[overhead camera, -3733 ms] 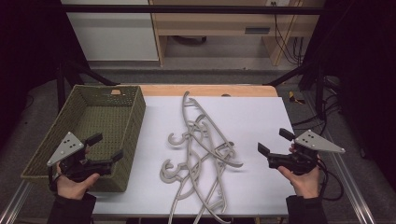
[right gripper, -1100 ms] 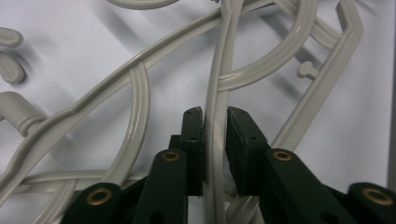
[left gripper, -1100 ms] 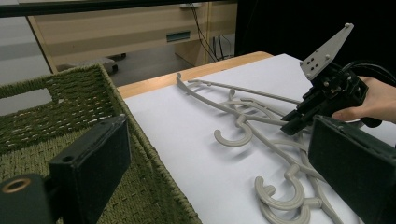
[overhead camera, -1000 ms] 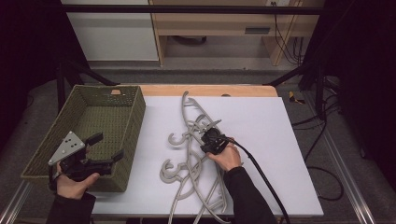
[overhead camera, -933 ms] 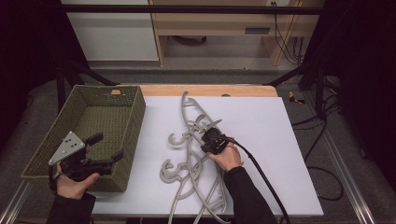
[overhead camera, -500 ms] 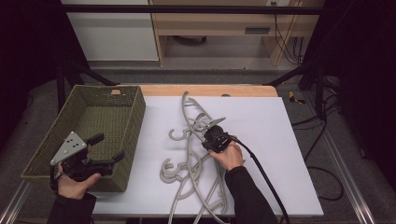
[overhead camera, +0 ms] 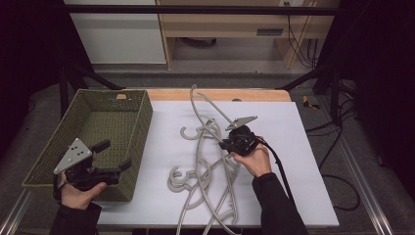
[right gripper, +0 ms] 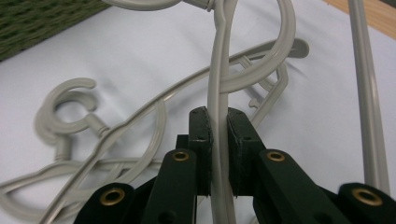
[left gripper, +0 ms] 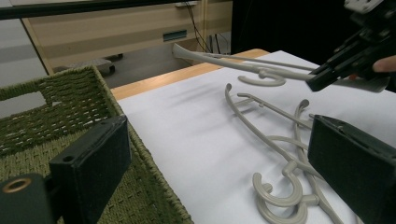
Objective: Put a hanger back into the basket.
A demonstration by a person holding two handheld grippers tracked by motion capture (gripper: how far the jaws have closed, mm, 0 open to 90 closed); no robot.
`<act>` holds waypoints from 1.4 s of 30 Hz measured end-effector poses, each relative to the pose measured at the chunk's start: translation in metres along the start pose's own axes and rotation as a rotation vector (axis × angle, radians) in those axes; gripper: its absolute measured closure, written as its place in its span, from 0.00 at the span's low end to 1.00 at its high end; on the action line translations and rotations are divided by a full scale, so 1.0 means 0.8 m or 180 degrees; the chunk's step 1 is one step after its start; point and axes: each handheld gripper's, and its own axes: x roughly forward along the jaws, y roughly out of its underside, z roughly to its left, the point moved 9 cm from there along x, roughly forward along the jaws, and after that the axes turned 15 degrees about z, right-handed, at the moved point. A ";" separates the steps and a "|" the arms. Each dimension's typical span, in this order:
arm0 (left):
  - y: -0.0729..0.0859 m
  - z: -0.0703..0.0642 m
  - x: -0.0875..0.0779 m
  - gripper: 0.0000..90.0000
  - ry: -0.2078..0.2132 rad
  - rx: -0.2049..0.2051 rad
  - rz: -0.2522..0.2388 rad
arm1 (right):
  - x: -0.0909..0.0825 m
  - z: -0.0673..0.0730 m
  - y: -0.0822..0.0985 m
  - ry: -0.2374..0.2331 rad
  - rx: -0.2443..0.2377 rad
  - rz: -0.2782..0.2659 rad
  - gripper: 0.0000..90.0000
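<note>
- While clamped in the right gripper (right gripper: 217,140), grey hanger (right gripper: 219,84) pinched by one thin arm between two black pads (right gripper: 200,135), both pressed flat against it.
- Same right gripper (overhead camera: 234,141) over the middle of the white table (overhead camera: 303,161), among a tangled heap of grey hangers (overhead camera: 205,181), its hanger tilted up off the sheet toward the far edge.
- Seen also from the left gripper view: right gripper (left gripper: 327,74) shut on that raised hanger (left gripper: 243,63), hook end high and clear of the table.
- Left gripper (overhead camera: 110,156) held above the near right corner of the green woven basket (overhead camera: 73,122), fingers (left gripper: 93,158) spread wide, nothing between them, touching nothing.
- Loose hangers (left gripper: 280,140) flat on the table (left gripper: 187,130) just beyond those spread fingers; basket rim (left gripper: 70,79) beside the left one.
</note>
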 end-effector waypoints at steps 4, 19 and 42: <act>-0.001 -0.006 0.002 0.06 0.0026 0.0076 0.0028 | -0.026 0.007 0.008 -0.0097 -0.0131 -0.0039 0.91; -0.001 -0.060 0.020 0.07 0.0112 0.0832 0.0370 | -0.081 0.076 0.042 -0.0733 -0.0868 -0.0033 0.91; 0.002 -0.131 0.066 0.29 0.0236 0.2330 0.0899 | -0.102 0.121 0.071 -0.1225 -0.1311 0.0131 0.91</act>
